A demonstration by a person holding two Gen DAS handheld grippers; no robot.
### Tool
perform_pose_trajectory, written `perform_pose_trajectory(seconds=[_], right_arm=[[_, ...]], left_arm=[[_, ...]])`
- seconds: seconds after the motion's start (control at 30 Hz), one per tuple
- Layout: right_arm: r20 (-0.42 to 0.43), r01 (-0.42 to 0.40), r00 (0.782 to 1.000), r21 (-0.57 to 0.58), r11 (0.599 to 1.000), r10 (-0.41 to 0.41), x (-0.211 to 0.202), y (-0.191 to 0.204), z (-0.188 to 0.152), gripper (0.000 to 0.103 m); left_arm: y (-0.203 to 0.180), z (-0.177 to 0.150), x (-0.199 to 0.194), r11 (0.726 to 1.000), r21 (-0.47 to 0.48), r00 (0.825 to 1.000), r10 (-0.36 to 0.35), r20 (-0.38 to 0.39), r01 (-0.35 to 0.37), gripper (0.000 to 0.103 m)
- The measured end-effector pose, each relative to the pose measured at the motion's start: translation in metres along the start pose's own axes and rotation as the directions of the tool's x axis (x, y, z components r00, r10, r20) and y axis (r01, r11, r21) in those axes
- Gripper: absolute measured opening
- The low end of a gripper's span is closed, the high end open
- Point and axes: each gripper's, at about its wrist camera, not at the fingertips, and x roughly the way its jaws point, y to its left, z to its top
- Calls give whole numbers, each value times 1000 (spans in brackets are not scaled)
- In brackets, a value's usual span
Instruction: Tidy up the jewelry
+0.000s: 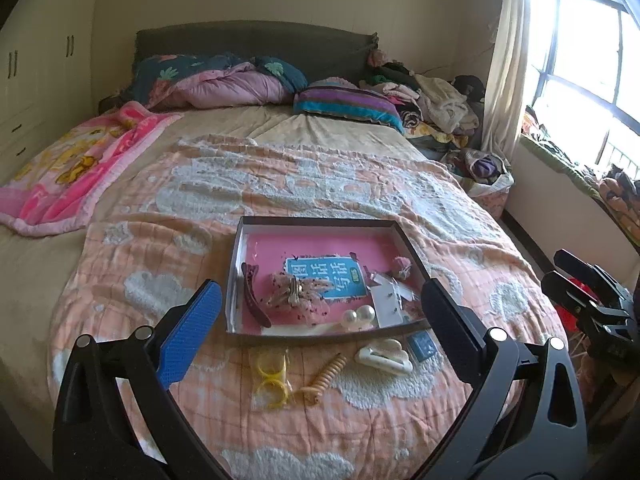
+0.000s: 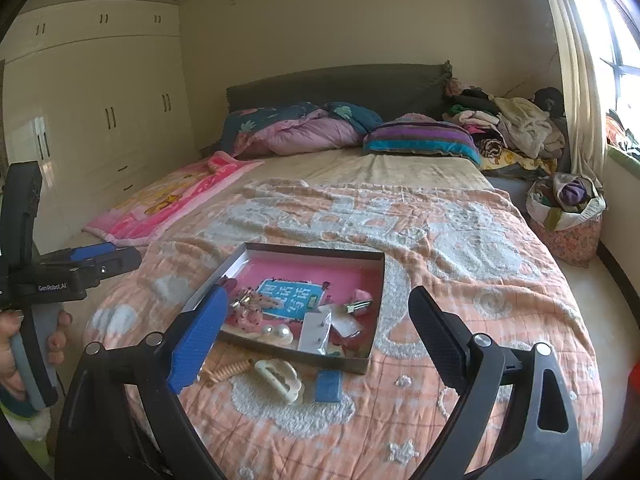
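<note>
A shallow box (image 1: 316,222) (image 2: 372,280) with a pink floor lies on the peach quilt and holds a dark red hair clip (image 1: 254,300), a pink lace bow (image 1: 296,296), pearl pieces (image 1: 360,316) (image 2: 278,333), an earring card (image 1: 386,300) (image 2: 314,334) and a small pink clip (image 2: 360,300). In front of the box lie yellow rings (image 1: 272,378), an orange spiral tie (image 1: 326,376) (image 2: 226,370), a cream claw clip (image 1: 384,356) (image 2: 280,378) and a small blue square (image 1: 422,345) (image 2: 329,386). My left gripper (image 1: 320,344) is open above these loose pieces. My right gripper (image 2: 316,352) is open above the box's near edge.
The bed carries a pink cartoon blanket (image 1: 68,164), pillows (image 1: 344,102) and a clothes pile (image 1: 432,100) by the headboard. A wardrobe (image 2: 92,120) stands left, a window (image 1: 580,60) and a fabric basket (image 2: 564,216) right. The right gripper shows at the edge of the left wrist view (image 1: 588,300).
</note>
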Motion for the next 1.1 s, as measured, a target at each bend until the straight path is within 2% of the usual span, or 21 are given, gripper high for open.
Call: perform_pose_trajectory(seconds=[0.47,1.1], right_arm=[[-32,-1,999,-9,1000,1,-6,13,-28,91],[-146,2,989,0,1000,-2,12,10,-72,91]], left_arm=[[2,-37,-3,999,29,999,22,-45,-20,93],[0,-80,10,996,86,991,22,-130,-11,93]])
